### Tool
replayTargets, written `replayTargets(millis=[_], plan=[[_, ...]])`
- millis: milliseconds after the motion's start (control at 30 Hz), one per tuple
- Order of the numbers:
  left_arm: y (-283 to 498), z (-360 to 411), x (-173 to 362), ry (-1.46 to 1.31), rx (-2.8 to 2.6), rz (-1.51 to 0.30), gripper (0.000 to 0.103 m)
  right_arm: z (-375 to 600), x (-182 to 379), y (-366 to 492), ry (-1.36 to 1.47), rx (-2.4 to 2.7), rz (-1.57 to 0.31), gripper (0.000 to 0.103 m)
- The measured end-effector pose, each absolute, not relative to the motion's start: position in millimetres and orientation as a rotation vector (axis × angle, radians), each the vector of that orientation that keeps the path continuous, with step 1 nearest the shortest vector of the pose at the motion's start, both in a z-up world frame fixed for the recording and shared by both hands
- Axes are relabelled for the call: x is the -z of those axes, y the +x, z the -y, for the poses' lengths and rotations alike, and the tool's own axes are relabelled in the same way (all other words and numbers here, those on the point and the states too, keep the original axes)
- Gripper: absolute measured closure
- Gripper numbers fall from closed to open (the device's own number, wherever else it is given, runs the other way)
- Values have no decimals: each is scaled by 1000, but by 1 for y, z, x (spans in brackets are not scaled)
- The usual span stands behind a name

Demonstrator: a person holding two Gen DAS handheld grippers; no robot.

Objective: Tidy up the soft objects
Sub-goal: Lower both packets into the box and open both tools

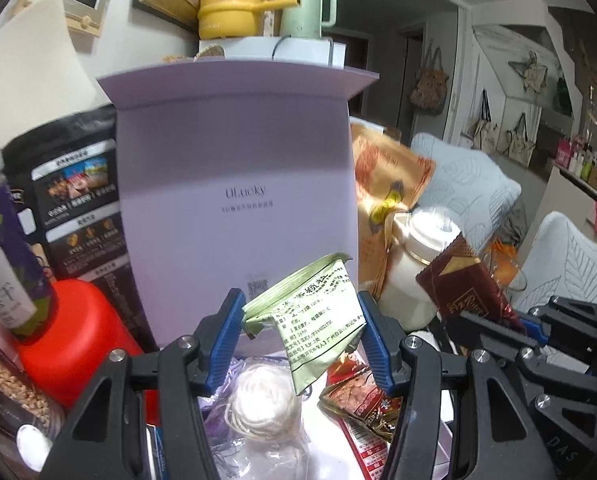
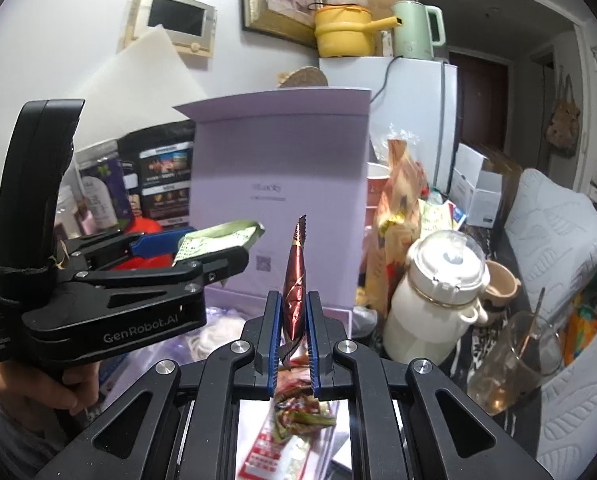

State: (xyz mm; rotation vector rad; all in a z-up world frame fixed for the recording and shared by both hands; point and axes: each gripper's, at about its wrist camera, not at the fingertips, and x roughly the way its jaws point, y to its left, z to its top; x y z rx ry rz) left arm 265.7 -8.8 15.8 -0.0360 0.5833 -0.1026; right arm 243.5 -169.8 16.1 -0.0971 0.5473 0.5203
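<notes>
Right tongs (image 2: 292,334) pinch red packet (image 2: 294,288); left tongs (image 1: 301,336) clamp green sachet (image 1: 318,312); lower both squarely into lilac box (image 1: 234,184) before releasing.

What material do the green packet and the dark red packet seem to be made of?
Green packet: probably matte plastic film or coated paper; it creases softly, with printed text. Dark red packet: likely metallised foil; glossy, with sharp highlights and a serrated edge.

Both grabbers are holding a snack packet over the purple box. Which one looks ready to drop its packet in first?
Probably the left gripper. Its green packet hangs right above the open lilac box. The right gripper pinches a red-brown packet nearer the box's front edge. It's close, though.
</notes>
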Motion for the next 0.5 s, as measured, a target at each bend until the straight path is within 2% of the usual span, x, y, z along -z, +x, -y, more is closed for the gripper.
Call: replayTargets(millis=[500], plan=[[299, 24, 29, 24, 124, -756, 48, 166, 20, 271, -78, -548, -662, 91]])
